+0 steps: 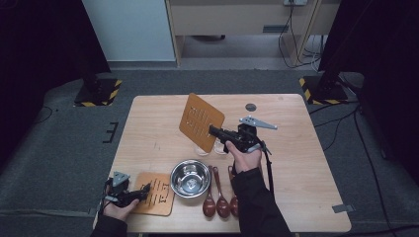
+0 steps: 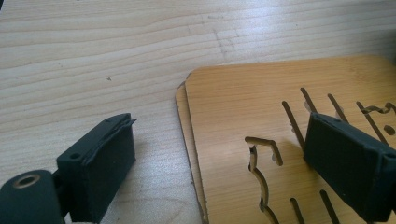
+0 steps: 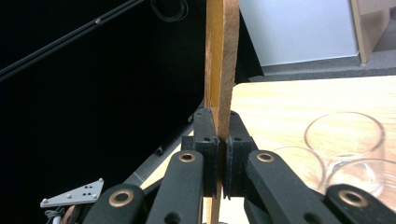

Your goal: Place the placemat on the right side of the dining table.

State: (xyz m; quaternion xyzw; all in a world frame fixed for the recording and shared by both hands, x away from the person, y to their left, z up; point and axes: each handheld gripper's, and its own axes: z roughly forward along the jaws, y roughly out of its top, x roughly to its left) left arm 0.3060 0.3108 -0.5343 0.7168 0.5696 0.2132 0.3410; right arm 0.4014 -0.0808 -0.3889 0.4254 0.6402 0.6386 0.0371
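Observation:
My right gripper is shut on the edge of a slotted wooden mat and holds it tilted up above the middle of the table. In the right gripper view that mat stands edge-on, clamped between the black pads of my right gripper. Near the front left corner, a second slotted mat lies flat. My left gripper is open at its left edge. In the left gripper view this flat mat looks like two stacked sheets. One jaw of the left gripper is over the bare table, the other over the slots.
A steel bowl sits at the front centre, with three dark wooden spoons to its right. Clear glasses stand under the raised mat and appear at the right of the right gripper view. The wooden table is bare on its right side.

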